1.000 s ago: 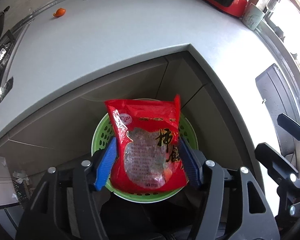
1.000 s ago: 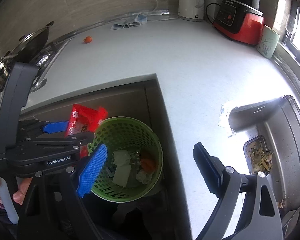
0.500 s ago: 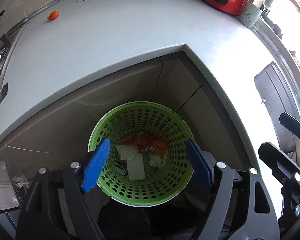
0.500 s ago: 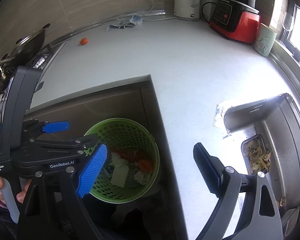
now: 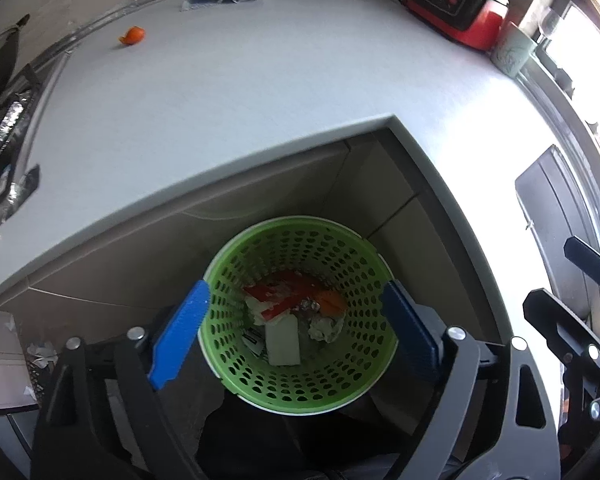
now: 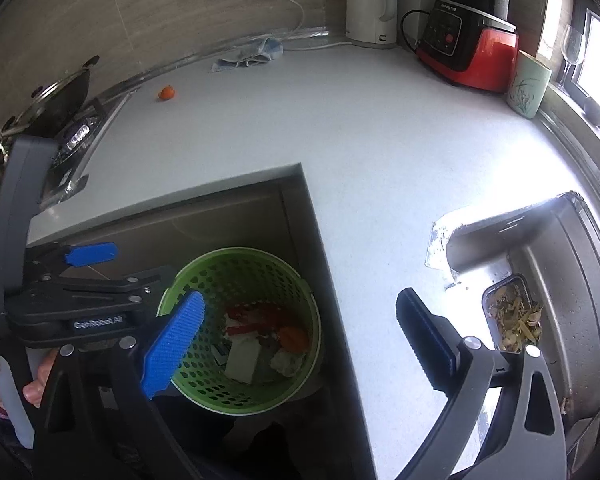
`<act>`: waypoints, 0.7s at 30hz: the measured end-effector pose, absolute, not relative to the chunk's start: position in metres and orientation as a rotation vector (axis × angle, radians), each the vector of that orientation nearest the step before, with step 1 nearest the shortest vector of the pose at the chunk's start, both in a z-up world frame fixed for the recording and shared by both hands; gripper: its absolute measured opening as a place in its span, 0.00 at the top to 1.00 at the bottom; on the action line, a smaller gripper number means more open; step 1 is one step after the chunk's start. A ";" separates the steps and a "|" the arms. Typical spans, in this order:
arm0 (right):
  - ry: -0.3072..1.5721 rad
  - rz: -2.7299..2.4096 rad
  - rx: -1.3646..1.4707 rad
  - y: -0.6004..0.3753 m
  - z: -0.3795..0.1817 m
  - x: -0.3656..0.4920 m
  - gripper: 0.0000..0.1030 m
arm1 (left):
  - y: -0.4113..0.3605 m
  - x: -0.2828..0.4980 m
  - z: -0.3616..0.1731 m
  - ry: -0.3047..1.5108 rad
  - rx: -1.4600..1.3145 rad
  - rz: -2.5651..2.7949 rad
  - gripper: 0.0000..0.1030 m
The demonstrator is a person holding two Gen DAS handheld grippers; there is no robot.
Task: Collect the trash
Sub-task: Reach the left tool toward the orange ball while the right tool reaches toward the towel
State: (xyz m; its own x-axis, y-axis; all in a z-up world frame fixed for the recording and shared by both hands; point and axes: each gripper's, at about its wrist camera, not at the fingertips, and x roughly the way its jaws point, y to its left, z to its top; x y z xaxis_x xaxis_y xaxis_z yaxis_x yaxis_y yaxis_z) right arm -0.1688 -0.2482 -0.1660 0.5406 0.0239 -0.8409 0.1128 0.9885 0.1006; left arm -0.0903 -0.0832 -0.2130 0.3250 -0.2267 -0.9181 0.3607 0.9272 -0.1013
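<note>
Left gripper (image 5: 296, 336) is wide open, nothing between the blue ribbed pads; a second ago it was pinching the red snack bag above the bin. That red snack bag (image 5: 286, 294) now lies crumpled inside the green bin (image 5: 300, 390), on top of the white paper scraps (image 5: 283, 340) and next to an orange peel piece (image 5: 332, 303). Right gripper (image 6: 298, 334) is just as wide open as before, holding nothing; its blue pad overlaps the bin's near rim in the right wrist view, touching or not I cannot tell.

Bin is round perforated plastic with a pale rim, sitting on the floor in the inside corner of the L-shaped counter. Counter (image 5: 220, 100) is smooth, matte, light grey. Steel sink (image 6: 560, 260) to the right, with a strainer tray of dry yellowish scraps (image 6: 516, 320). One small orange peel (image 5: 132, 35) is on the counter far back left, well apart from the bin. Crumpled blue-white cloth (image 6: 248, 54) by the wall. Far corner: white kettle (image 6: 370, 4), red-and-black blender base (image 6: 466, 48), pale green cup (image 6: 528, 84)
</note>
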 end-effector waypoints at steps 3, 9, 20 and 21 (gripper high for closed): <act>0.994 -0.052 0.154 -0.247 -0.163 -0.166 0.03 | -0.075 -0.087 -0.204 1.158 0.128 -0.364 0.14; 0.983 -0.044 0.152 -0.244 -0.157 -0.151 0.02 | -0.053 -0.069 -0.183 1.114 0.089 -0.319 0.07; 0.969 -0.026 0.133 -0.225 -0.148 -0.085 0.02 | -0.014 0.005 -0.163 1.076 0.018 -0.216 0.07; 0.967 -0.023 0.130 -0.223 -0.148 -0.075 0.02 | -0.012 0.011 -0.163 1.074 0.017 -0.207 0.07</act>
State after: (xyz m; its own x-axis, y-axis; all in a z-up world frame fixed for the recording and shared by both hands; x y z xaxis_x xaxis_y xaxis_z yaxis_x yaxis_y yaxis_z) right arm -0.0753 -0.2227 -0.1480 0.5679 0.0387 -0.8222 0.0777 0.9919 0.1003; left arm 0.0106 -0.0123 -0.1632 0.4596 -0.1597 -0.8737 0.1764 0.9805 -0.0865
